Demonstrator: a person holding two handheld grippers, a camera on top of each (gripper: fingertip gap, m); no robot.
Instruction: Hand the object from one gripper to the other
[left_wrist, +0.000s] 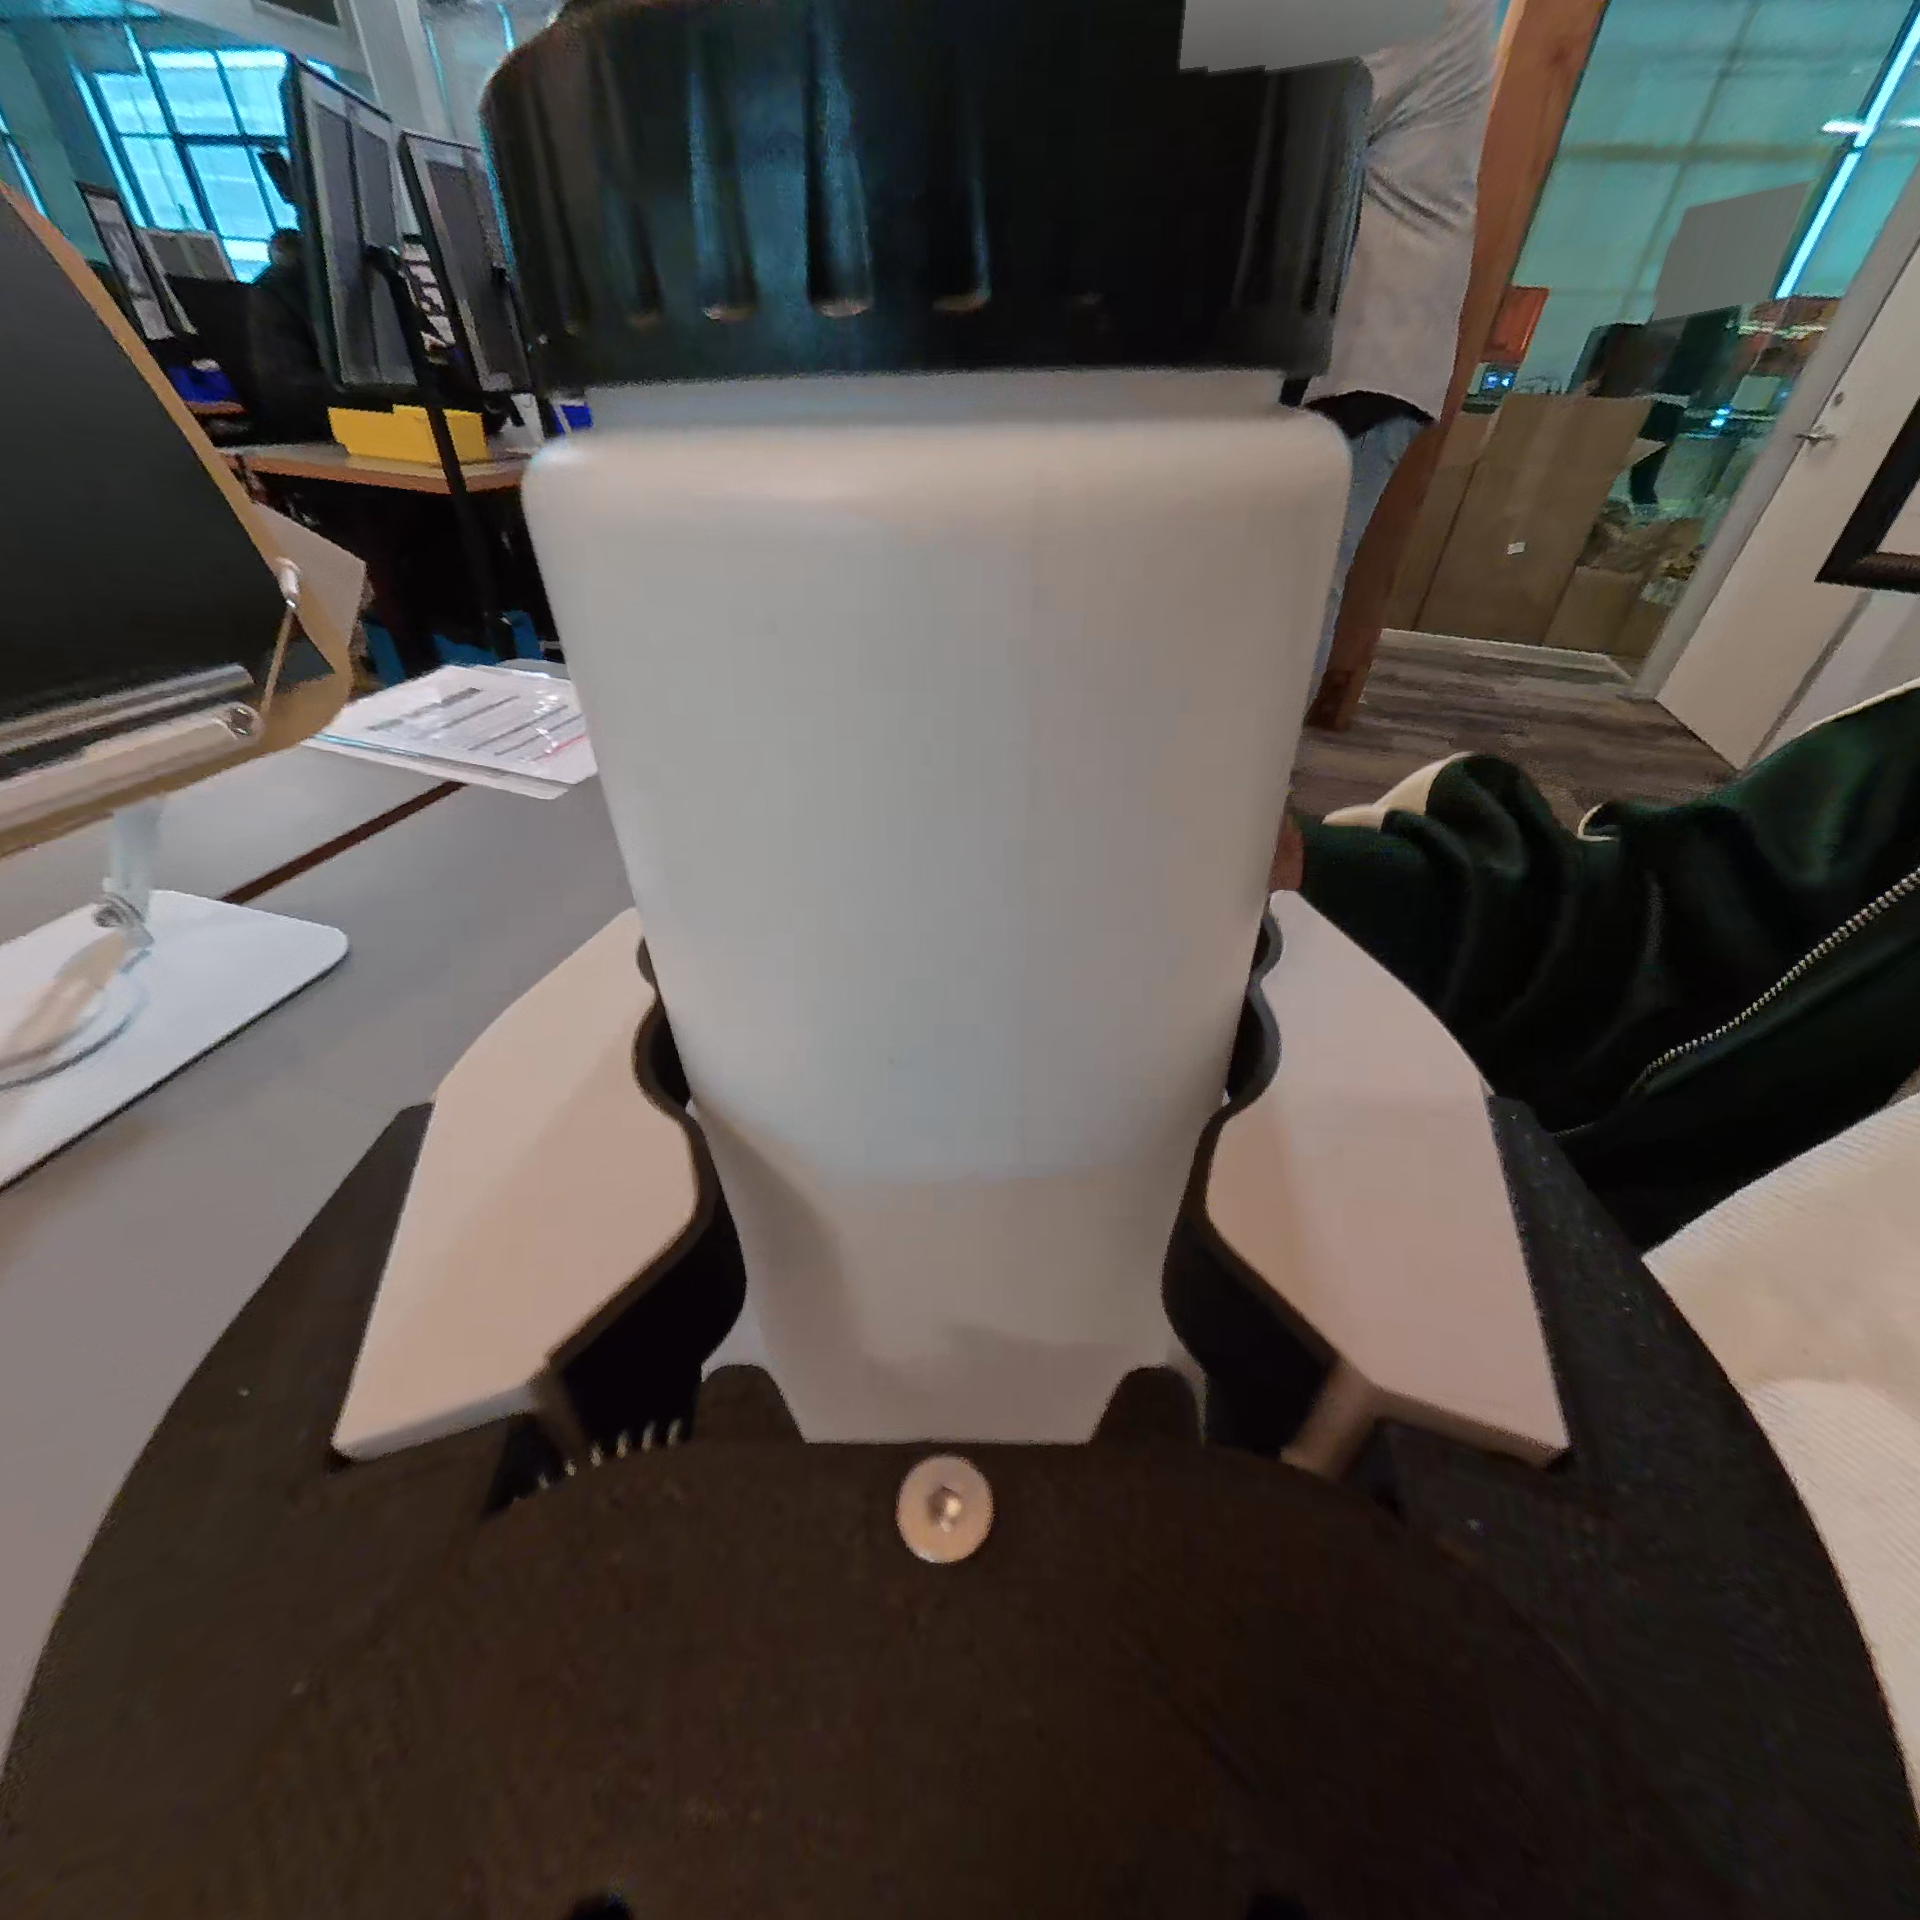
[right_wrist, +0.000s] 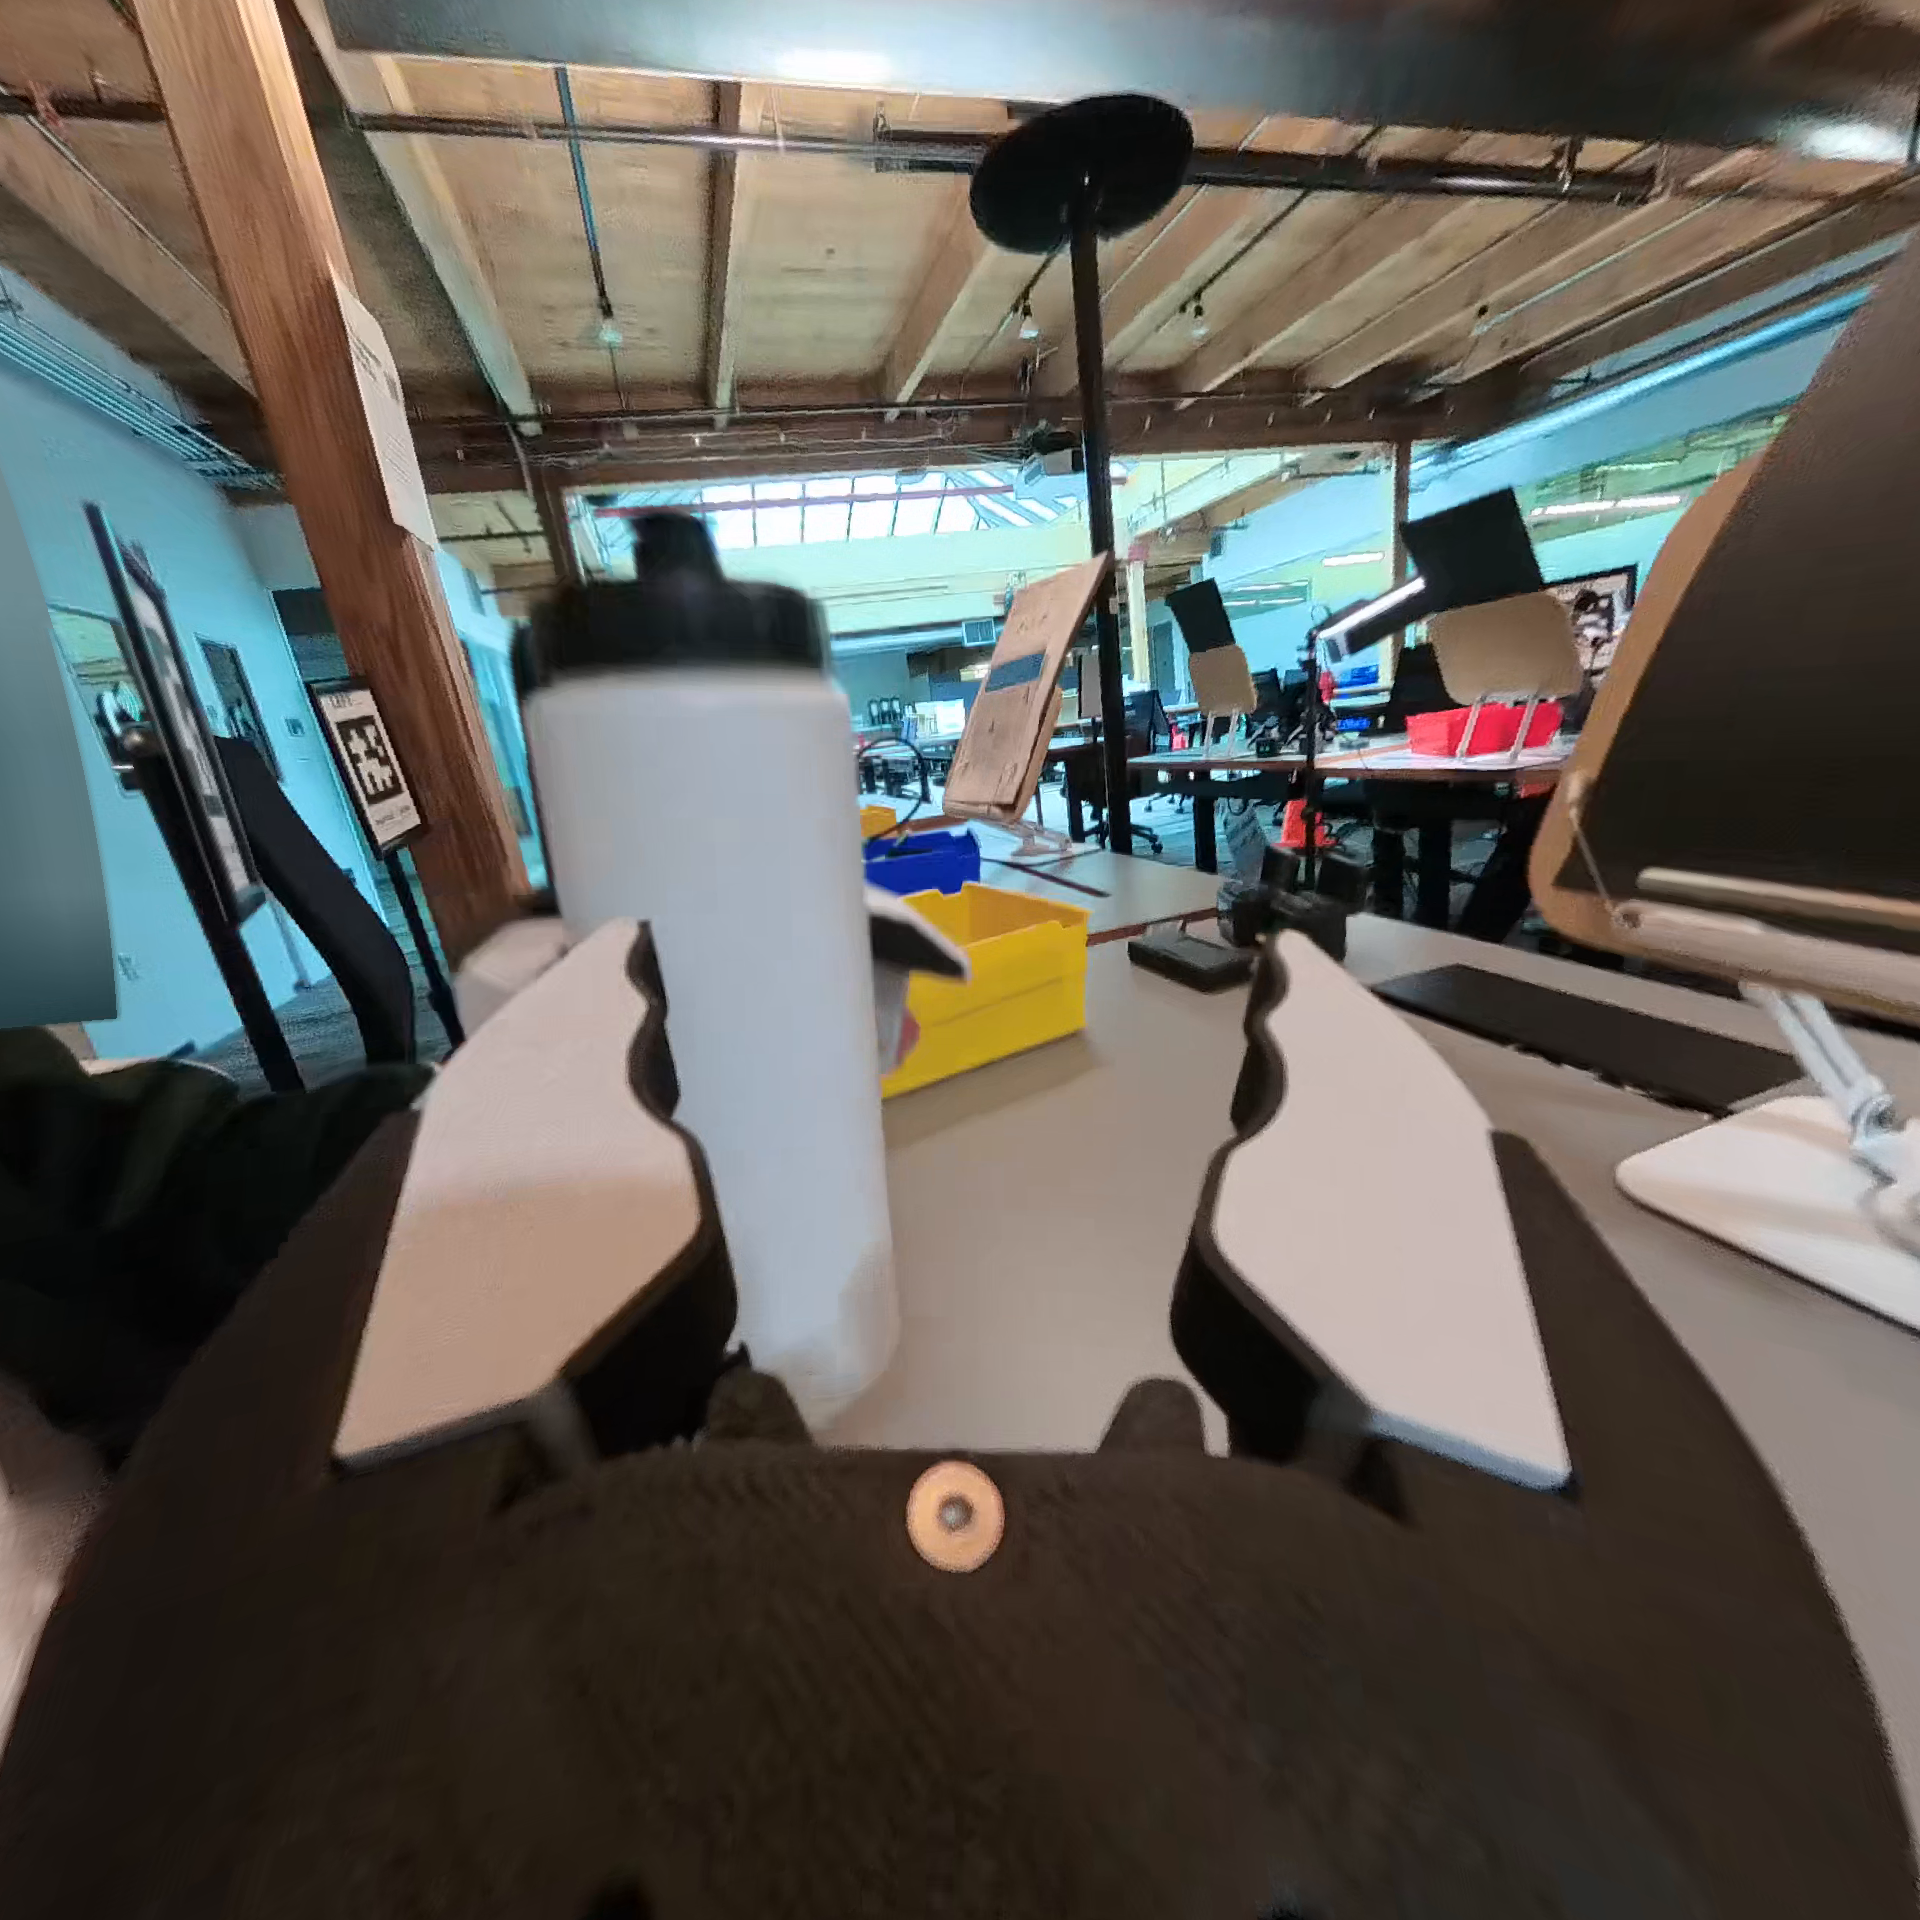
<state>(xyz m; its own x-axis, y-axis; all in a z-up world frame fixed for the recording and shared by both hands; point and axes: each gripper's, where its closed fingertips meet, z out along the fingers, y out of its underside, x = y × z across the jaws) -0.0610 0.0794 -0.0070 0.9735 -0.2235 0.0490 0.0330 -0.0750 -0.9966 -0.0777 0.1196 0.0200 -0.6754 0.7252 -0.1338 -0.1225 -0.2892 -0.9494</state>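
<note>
**Upright bottle clamped on the left, off-centre in the open right gripper**

In the left wrist view, the white bottle (left_wrist: 935, 790) with the black ribbed cap (left_wrist: 925, 197) is seen held by the left gripper (left_wrist: 951, 1039), whose two fingers are pressed against the bottle's lower body on either side. The bottle's long axis is kept upright, running straight away from the gripper base, and the bottle is carried clear of the grey counter (left_wrist: 208, 1247). A dark green sleeve (left_wrist: 1621, 956) is seen just to the right of it.

In the right wrist view, the same bottle (right_wrist: 727, 935) is seen upright between the fingers of the right gripper (right_wrist: 951, 1039), which are spread wide apart. The bottle is not centred there: it is set hard toward the left finger (right_wrist: 540, 1174), seemingly touching or just beside it, while the right finger (right_wrist: 1371, 1216) is well apart from it. A yellow bin (right_wrist: 997, 977) is seen on the counter beyond.

The handover is judged to be not yet made. A shift of the right gripper toward its left appears to be called for, so that the bottle is centred before closing.
</note>
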